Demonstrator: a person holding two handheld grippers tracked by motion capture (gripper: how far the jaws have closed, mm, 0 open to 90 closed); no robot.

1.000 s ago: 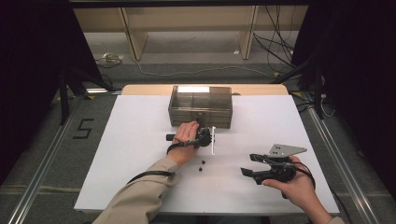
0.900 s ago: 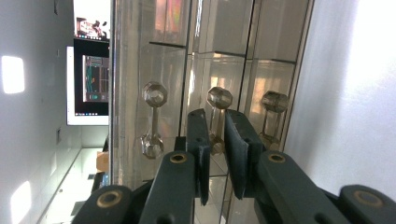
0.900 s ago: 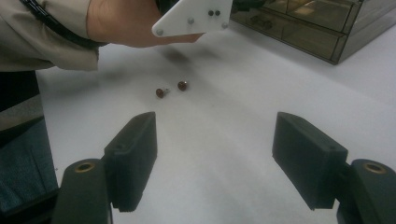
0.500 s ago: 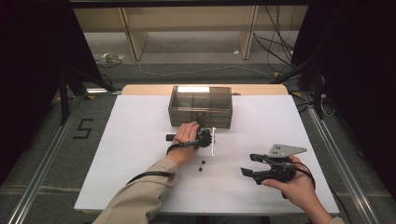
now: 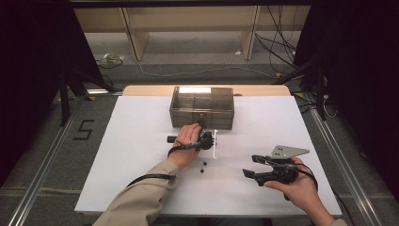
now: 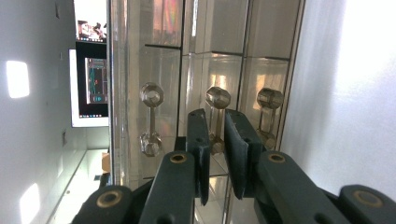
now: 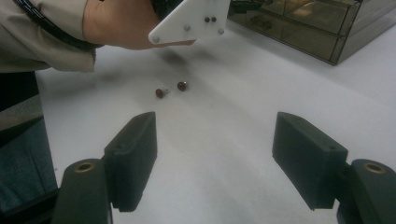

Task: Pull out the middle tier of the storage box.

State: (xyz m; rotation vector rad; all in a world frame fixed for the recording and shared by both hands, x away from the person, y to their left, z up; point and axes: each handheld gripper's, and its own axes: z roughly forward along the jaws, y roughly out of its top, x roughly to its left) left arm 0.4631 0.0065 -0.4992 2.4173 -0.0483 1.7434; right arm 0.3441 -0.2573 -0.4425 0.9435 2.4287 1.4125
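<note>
Left gripper [image 6: 215, 140] clamped on the middle drawer handle [image 6: 217, 116] of the clear box [image 5: 202, 107] — handle upright between pads; right gripper [image 7: 215, 158] wide open, empty.

**Clear plastic, matt rubber, white board**

The drawer box [image 5: 202, 107] looks like smoke-tinted clear plastic, glossy and full of reflections; its 3 knobbed handles [image 6: 217, 119] are clear and shiny too. The left tool [image 6: 217, 140] and right tool [image 7: 215, 158] have matt black pads with brass-coloured rivets. The surface [image 5: 141, 141] is smooth, matt white. The 2 small beads [image 7: 170, 89] gleam dark red. The sleeve [image 5: 141, 197] is beige cloth.
</note>
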